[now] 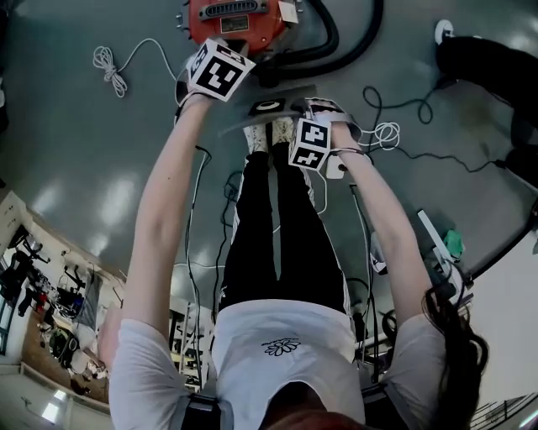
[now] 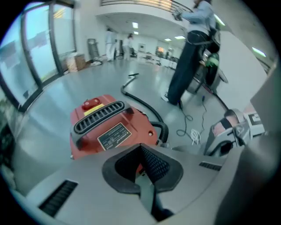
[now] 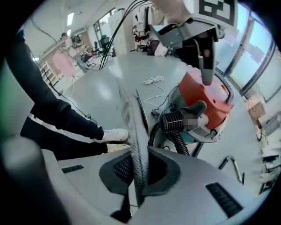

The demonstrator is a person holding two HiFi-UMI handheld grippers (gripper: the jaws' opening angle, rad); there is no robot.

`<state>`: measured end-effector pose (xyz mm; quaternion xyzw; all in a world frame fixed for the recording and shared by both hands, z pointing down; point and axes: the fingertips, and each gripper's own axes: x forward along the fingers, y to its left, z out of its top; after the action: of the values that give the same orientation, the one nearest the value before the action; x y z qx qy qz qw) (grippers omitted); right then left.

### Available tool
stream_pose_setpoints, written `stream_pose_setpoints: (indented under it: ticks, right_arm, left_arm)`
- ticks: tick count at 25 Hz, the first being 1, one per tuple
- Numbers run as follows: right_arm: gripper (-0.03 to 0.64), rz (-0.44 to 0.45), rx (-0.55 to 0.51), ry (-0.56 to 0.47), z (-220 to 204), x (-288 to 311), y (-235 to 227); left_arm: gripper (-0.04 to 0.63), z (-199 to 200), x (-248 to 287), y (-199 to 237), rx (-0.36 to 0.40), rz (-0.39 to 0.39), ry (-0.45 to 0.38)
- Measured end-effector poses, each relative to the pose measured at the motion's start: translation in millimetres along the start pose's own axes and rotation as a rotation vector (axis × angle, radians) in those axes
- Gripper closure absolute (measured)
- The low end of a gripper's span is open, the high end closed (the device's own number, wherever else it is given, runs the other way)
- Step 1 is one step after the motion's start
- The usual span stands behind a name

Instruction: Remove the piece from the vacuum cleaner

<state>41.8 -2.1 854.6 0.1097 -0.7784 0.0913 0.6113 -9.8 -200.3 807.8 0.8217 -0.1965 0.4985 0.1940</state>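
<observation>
The red vacuum cleaner (image 1: 235, 21) stands on the grey floor in front of me, with a black ribbed hose (image 3: 175, 127) at its side. My right gripper (image 3: 137, 158) is shut on a thin flat grey piece (image 3: 131, 118), which stands edge-on between the pads. From the head view this piece (image 1: 269, 107) is a grey plate with a black ring, held off the vacuum, nearer to my feet. My left gripper (image 2: 141, 147) hangs just over the vacuum's (image 2: 109, 127) black handle grille. Its jaws are shut with nothing between them.
A coiled white cord (image 1: 108, 65) lies left of the vacuum, and black cables (image 1: 403, 126) trail to the right. A person in dark clothes (image 2: 193, 57) stands beyond the vacuum. My own legs and white shoes (image 3: 112, 134) are under the grippers. A metal hook (image 3: 232, 165) lies on the floor.
</observation>
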Motion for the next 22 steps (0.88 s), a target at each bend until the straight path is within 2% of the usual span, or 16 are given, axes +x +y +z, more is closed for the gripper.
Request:
stream_pose_setpoints:
  ticks: [2,3,7,12,14,18,22]
  right_arm:
    - [0.594,-0.01,0.063,-0.016,5.4,-21.8,-2.3]
    - [0.594,-0.021,0.088,-0.024,8.5,-34.6,-4.8]
    - [0.594,-0.106,0.184,-0.068,27.1,-92.8,-27.7]
    - [0.594,-0.244,0.321,-0.172,64.6,-182.1,-70.6]
    - [0.594,-0.306,0.358,-0.207,76.8,-229.3,-79.6]
    - [0.594,-0.436,0.391,-0.311,102.1,-323.5,-97.0]
    - [0.594,-0.513,0.525,-0.534,121.5,-412.7,-136.7]
  left_arm:
    - [0.591,3.6,-18.8,-2.5,-0.148,0.026,-0.088]
    - [0.591,6.8,-33.1,-5.3,-0.191,0.046,-0.134]
    - [0.591,34.0,-106.7,-9.0,-0.283,0.119,-0.309]
    - [0.591,81.5,-211.8,-2.4,-0.456,0.181,-0.541]
    - [0.591,103.4,-265.2,-11.7,-0.456,0.211,-0.624]
    - [0.59,144.6,-369.8,-31.2,-0.392,0.268,-0.777]
    - [0.589,185.1,-458.3,-42.9,-0.348,0.322,-0.989]
